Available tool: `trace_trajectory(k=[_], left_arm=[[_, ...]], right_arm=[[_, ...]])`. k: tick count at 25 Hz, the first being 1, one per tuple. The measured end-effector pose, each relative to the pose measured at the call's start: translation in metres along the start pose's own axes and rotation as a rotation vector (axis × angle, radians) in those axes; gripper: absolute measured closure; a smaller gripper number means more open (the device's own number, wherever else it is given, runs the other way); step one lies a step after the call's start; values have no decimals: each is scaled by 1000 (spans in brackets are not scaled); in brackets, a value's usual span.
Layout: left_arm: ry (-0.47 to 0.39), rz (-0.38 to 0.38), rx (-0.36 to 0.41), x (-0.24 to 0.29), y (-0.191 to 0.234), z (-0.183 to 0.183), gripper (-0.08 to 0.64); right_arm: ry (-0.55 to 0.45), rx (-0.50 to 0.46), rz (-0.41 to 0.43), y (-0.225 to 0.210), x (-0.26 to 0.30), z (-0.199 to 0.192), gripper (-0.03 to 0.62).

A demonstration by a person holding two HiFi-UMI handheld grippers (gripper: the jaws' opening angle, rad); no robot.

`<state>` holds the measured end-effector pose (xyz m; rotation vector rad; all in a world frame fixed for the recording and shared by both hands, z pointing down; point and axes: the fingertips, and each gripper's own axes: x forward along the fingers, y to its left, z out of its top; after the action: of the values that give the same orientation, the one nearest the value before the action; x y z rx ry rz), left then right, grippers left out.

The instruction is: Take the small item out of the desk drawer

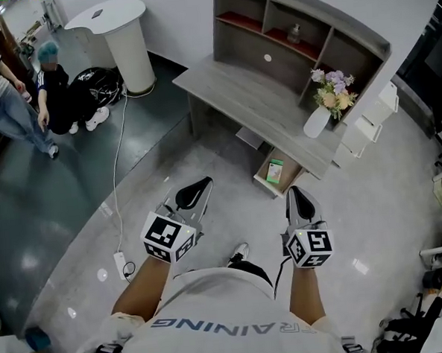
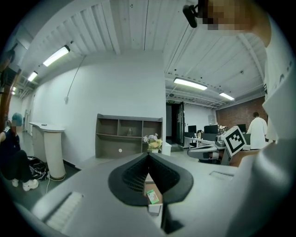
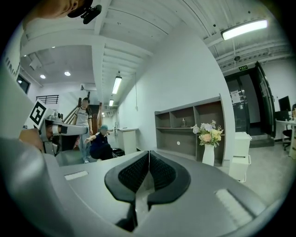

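Observation:
Under the grey desk (image 1: 253, 95) a wooden drawer (image 1: 268, 178) stands pulled out, and a small green item (image 1: 275, 171) lies inside it. My left gripper (image 1: 198, 190) hangs over the floor, short of the drawer and to its left, shut and holding nothing. My right gripper (image 1: 297, 199) is just in front of the drawer, also shut and empty. In the left gripper view the jaw tips (image 2: 148, 156) meet, and the green item (image 2: 151, 196) shows in the drawer (image 2: 149, 185) through the gap below them. The right gripper view has the right gripper (image 3: 149, 155) closed, aimed toward the desk's shelves.
A white vase of flowers (image 1: 328, 98) stands on the desk's right end, with a white drawer unit (image 1: 367, 129) beside it. A white round stand (image 1: 127, 43) is at the back left. Two people (image 1: 21, 87) are at the far left. A cable and power strip (image 1: 123, 264) lie on the floor.

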<state>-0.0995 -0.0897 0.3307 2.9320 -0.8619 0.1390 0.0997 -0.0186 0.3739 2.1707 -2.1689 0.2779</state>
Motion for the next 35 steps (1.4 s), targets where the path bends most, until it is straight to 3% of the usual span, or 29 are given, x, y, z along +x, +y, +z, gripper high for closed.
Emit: trace_trajectory(k=[9,20,24,28,31,35], left_arm=[[38,-27,-4,111,-2,5,560],[96,-193,-6,226,-13,-14,560],[117,-340,-31,264,-18,-27,560],[114,-458,24,295,14,-22,560],[117,-496,43,313,46,-20,560],[142,-520,39,327,76,-28,560]], right_arm=[[34,36,-47,-105,51,2,577],[71,98,-198,-190,71,-20,577],[102,67,-315,-203,68,-14,575],[116,50,-406,-193,92,-1,574],[126,20,-449,-175,120,6,571],[108,66,-471,-158,151,4,571]])
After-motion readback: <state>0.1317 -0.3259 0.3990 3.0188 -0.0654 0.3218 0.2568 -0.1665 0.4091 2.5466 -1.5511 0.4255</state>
